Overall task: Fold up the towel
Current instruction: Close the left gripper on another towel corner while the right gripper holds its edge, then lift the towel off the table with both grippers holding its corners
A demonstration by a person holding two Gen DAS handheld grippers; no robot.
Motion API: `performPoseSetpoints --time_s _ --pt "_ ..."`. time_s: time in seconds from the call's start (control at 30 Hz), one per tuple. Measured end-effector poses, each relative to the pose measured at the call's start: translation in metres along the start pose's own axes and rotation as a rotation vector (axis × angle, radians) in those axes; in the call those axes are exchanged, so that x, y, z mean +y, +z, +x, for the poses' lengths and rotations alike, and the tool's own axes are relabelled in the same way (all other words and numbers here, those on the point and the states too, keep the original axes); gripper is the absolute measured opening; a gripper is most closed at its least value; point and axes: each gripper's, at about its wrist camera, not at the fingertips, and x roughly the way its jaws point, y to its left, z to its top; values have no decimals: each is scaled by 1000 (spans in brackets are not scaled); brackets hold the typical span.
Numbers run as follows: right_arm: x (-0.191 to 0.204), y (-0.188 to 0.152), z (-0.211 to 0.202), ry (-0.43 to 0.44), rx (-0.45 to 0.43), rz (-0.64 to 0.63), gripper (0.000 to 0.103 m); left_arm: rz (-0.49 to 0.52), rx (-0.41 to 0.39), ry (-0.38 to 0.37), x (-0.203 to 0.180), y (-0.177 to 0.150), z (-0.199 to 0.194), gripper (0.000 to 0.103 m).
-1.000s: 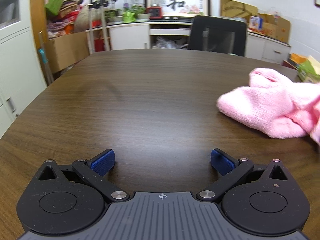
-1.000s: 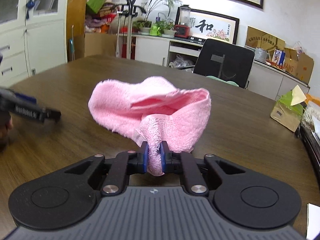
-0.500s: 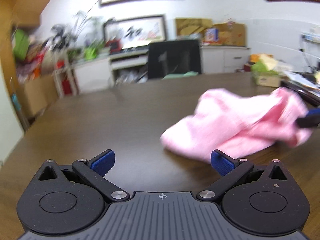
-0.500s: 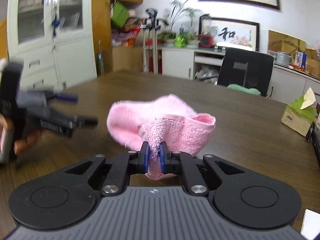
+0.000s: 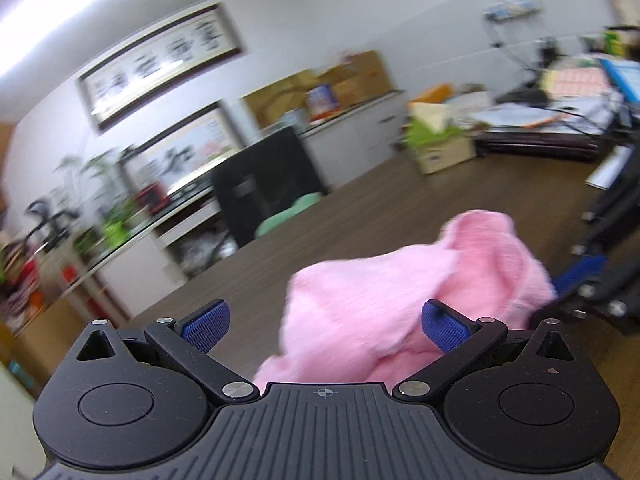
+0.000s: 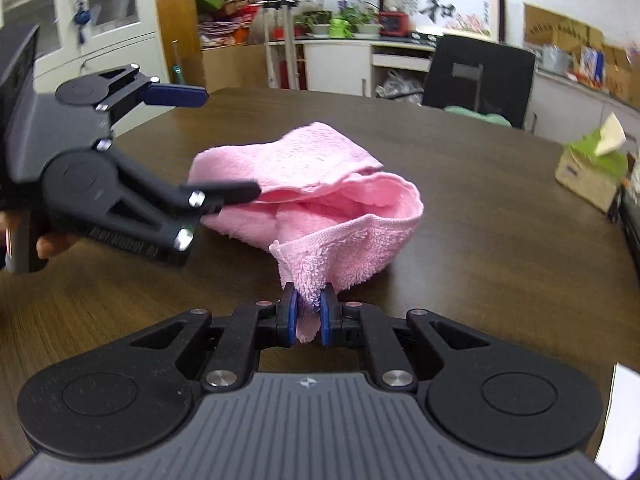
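A crumpled pink towel [image 6: 320, 196] lies on the dark wooden table [image 6: 480, 200]. My right gripper [image 6: 307, 316] is shut on a near corner of the towel. My left gripper [image 5: 324, 324] is open, tilted on its side, with the towel [image 5: 380, 300] between its blue pads. In the right wrist view the left gripper [image 6: 224, 144] is at the towel's left side, one finger [image 6: 176, 95] above it and the other finger [image 6: 228, 191] touching its left edge. The right gripper also shows at the right in the left wrist view [image 5: 584, 272].
A green tissue box [image 6: 596, 168] stands at the table's right side. A black office chair [image 6: 480, 76] sits behind the far edge. A white paper [image 6: 616, 420] lies at the near right. Cabinets and plants line the back wall.
My left gripper has swung right and rolled onto its side, closing in until the towel sits between its open fingers. My right gripper has kept its hold on the towel corner.
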Motion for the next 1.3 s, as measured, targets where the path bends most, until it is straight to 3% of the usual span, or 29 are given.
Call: performPoseSetpoints --time_s 0.2,0.33,0.37,0.43,0.5,0.67,0.9,1.07,1.3 --pt "-3 -1 1 -13 18 23 13 70 -28 -109 -8 1 5 103" --pt "-4 -1 1 -20 16 28 17 134 -37 -116 -17 6 11 96" --pt "-5 -1 1 -21 18 30 17 142 -41 -107 -19 6 13 93" --pt "-7 -1 3 -24 23 39 17 155 -36 -98 -22 9 17 68" --pt "-8 0 3 -25 26 49 17 150 -18 -96 -22 11 20 57" --pt "-9 -1 3 -28 25 55 18 153 -9 -78 -27 8 20 43" --pt "-8 -2 3 -31 22 49 18 143 -10 -68 -31 12 12 12" --pt "-9 -2 2 -37 11 59 18 44 -26 -37 -19 19 7 4" --pt "-23 -1 -10 -53 -85 128 17 -369 11 -19 53 21 1 3"
